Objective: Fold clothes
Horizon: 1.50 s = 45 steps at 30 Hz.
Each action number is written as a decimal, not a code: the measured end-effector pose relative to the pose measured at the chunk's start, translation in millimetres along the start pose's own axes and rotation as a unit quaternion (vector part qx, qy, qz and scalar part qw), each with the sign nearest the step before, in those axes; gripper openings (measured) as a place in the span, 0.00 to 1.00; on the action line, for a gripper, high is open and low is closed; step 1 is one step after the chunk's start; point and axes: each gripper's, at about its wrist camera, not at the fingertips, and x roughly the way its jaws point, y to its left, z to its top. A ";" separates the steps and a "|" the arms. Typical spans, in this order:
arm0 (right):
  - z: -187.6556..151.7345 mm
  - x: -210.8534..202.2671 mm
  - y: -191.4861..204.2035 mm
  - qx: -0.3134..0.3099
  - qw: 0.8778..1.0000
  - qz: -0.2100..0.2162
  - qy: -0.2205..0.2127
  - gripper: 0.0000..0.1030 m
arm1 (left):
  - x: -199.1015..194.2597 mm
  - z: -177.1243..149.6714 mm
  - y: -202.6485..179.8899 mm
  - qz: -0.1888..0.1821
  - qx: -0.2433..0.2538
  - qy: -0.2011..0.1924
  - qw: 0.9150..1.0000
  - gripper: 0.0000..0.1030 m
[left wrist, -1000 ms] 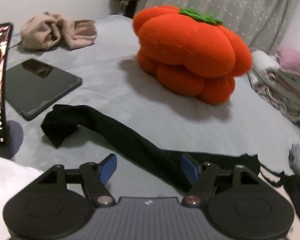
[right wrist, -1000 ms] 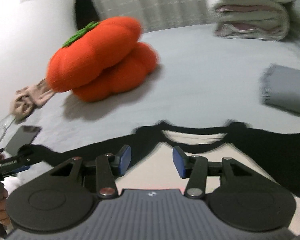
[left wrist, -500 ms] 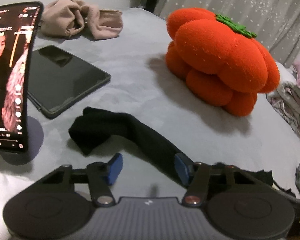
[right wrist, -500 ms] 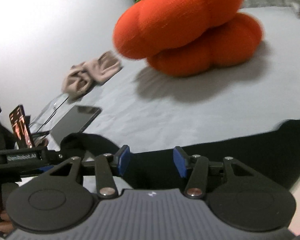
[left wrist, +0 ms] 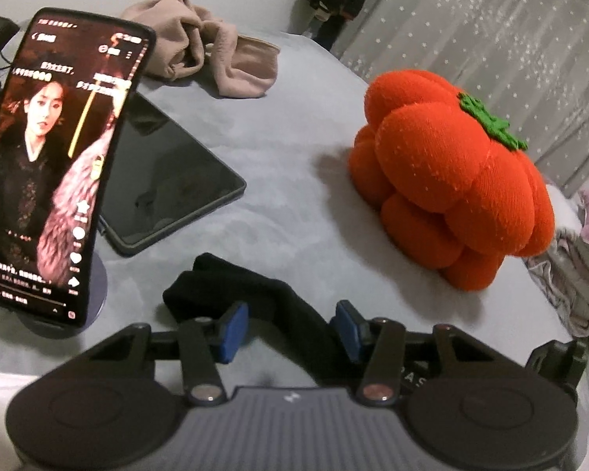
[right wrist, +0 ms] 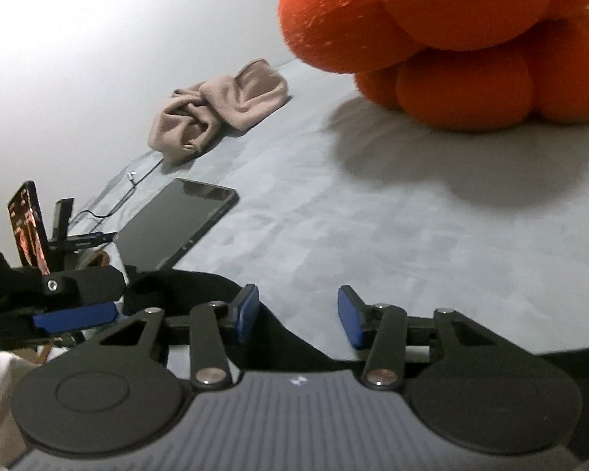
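A black garment lies on the grey bed, one long sleeve (left wrist: 255, 294) stretched out toward the phone stand. My left gripper (left wrist: 290, 327) is open, its blue pads either side of the sleeve just above it. In the right wrist view the sleeve (right wrist: 200, 286) runs under my right gripper (right wrist: 298, 314), which is open over the black cloth. The left gripper's blue pad (right wrist: 74, 316) shows at the left edge there, close to the cuff.
A phone (left wrist: 55, 157) playing video stands on a round base at the left. A dark tablet (left wrist: 165, 180) lies flat behind it. A beige garment (left wrist: 208, 59) is bunched at the back. An orange pumpkin cushion (left wrist: 451, 196) sits right of centre. Folded laundry (left wrist: 569, 274) at right.
Both grippers have swung left along the black sleeve toward its cuff. The phone and tablet now loom closer in the left view. Both stay open.
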 end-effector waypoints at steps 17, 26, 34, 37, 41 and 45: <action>-0.3 -8.9 33.6 -0.024 1.000 0.013 0.012 0.12 | -17.8 10.7 25.9 -0.011 -0.024 -0.008 1.000 0.49; -28.9 -51.2 67.0 -0.077 0.996 0.036 -0.002 0.11 | -26.6 12.0 34.0 -0.028 -0.031 0.002 0.999 0.49; -79.4 -43.9 74.8 -0.098 0.994 0.045 0.031 0.11 | -19.2 -1.7 23.6 -0.002 0.018 0.021 1.000 0.51; -87.8 -41.7 71.3 -0.094 0.994 0.053 0.021 0.11 | -15.5 -6.0 21.3 0.019 0.035 0.018 0.999 0.52; -89.5 -42.5 64.7 -0.082 0.994 0.070 0.010 0.11 | -8.7 -9.3 17.9 0.042 0.052 0.016 0.998 0.53; -89.6 -39.9 62.3 -0.080 0.993 0.082 0.010 0.12 | 2.4 -13.0 9.1 0.063 0.073 0.016 0.995 0.53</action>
